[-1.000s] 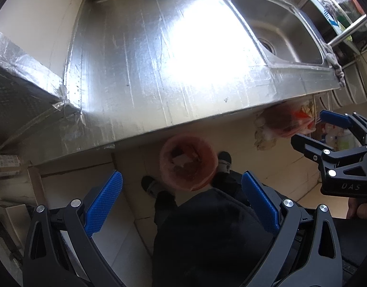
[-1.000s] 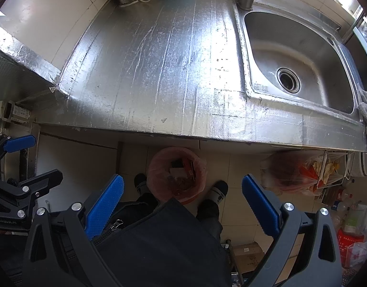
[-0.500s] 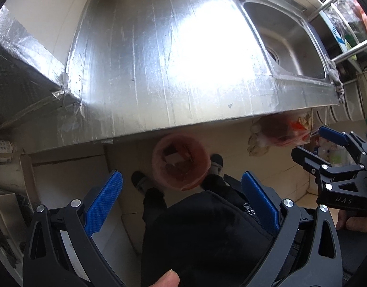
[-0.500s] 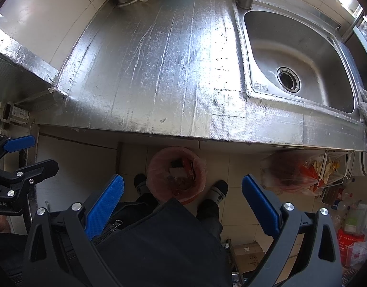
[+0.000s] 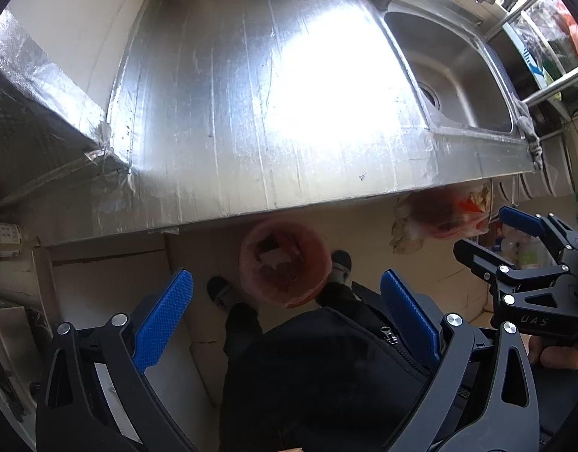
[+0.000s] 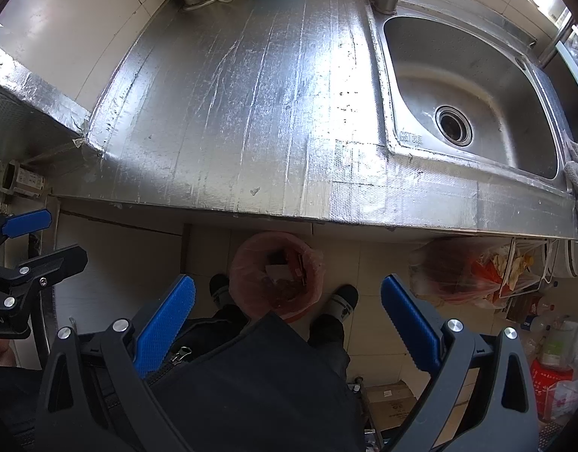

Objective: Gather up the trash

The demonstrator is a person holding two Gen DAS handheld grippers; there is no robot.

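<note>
Across the top of both views ran the foil-covered tabletop [image 6: 232, 113], with the steel sink [image 6: 469, 90] set into its right end. Below its front edge, on the tiled floor between the person's shoes, stood the pink-lined bin [image 6: 277, 277] holding the trash [image 6: 285, 282]. Both the left tool [image 5: 287, 301] and the right tool [image 6: 289, 303] hung above it, spread wide and empty.

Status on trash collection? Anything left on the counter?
Looks near done: the counter shows no loose trash, and the bin on the floor already holds scraps. In hand: nothing; left gripper and right gripper are both open and empty above the bin. Left: only tiny specks on the foil, perhaps; sink looks bare.
</note>
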